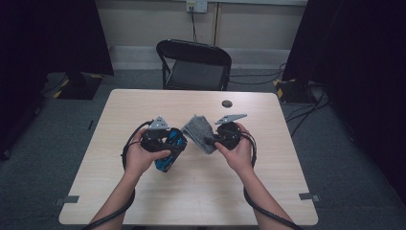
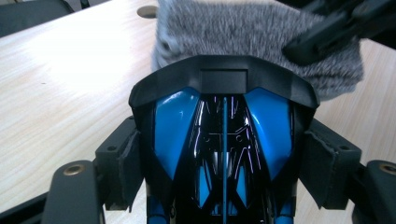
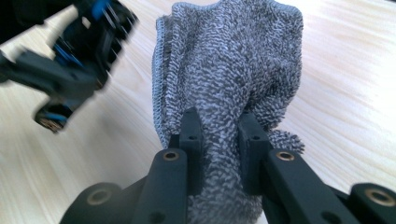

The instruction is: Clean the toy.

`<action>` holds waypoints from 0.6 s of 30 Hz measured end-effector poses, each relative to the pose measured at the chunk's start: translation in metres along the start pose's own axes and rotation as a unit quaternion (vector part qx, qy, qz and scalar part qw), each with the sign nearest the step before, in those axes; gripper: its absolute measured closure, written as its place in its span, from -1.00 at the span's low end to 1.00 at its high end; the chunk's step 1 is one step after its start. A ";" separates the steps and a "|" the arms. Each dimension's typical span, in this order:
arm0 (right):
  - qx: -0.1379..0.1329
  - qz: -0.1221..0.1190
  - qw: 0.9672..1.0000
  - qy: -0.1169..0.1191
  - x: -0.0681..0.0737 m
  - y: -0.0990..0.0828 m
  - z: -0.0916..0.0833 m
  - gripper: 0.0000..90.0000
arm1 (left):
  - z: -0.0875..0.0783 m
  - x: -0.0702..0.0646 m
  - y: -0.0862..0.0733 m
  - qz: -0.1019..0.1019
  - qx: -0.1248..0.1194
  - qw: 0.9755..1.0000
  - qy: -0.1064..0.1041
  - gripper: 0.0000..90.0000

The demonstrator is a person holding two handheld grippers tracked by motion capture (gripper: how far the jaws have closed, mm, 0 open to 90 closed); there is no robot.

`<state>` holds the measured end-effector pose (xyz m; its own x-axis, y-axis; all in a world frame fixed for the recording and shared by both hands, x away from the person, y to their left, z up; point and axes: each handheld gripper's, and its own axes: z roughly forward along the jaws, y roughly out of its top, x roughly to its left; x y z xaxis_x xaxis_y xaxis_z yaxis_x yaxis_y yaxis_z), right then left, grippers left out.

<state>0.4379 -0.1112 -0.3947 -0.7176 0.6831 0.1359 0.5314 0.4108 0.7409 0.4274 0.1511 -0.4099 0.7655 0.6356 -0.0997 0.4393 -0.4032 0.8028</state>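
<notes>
Both hands raised over the table (image 1: 143, 201) centre, wrists angled inward. My left gripper (image 1: 165, 143) clamps a blue-and-black toy car (image 2: 224, 140), long axis along the jaws, its end toward the cloth. My right gripper (image 3: 219, 135) pinches the grey cloth (image 3: 233, 56), bunched lengthwise, just beside the car.

**Colours: grey cloth, blue-black object, pale wood table**

Cloth (image 3: 229, 60): grey, speckled light and dark loop pile, grey stitched hem. Object (image 2: 224, 140) in left gripper (image 2: 224, 154): glossy bright blue panels on black, thin blue centre line. Right gripper (image 3: 219, 135): matte black jaws, brass-coloured pivots. Table (image 1: 143, 201): light beige woodgrain, small dark round disc (image 1: 227, 103) near the far edge. Chair (image 1: 194, 64): black. Floor (image 1: 43, 158): grey carpet.
</notes>
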 end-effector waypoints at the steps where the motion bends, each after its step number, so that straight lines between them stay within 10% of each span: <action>1: 0.000 0.000 1.000 0.003 0.001 0.001 0.000 0.68 | 0.001 0.000 0.000 0.001 0.001 1.000 -0.001 -0.44; 18: 0.016 -0.025 0.999 0.044 0.028 -0.008 0.021 0.67 | 0.002 -0.002 0.000 0.000 0.001 1.000 -0.005 -0.44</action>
<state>0.4226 -0.0829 -0.4107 -0.7791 0.6069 0.1574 0.5073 0.4627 0.7270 0.4272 0.1484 -0.4111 0.7701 0.6292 -0.1054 0.4398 -0.4039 0.8021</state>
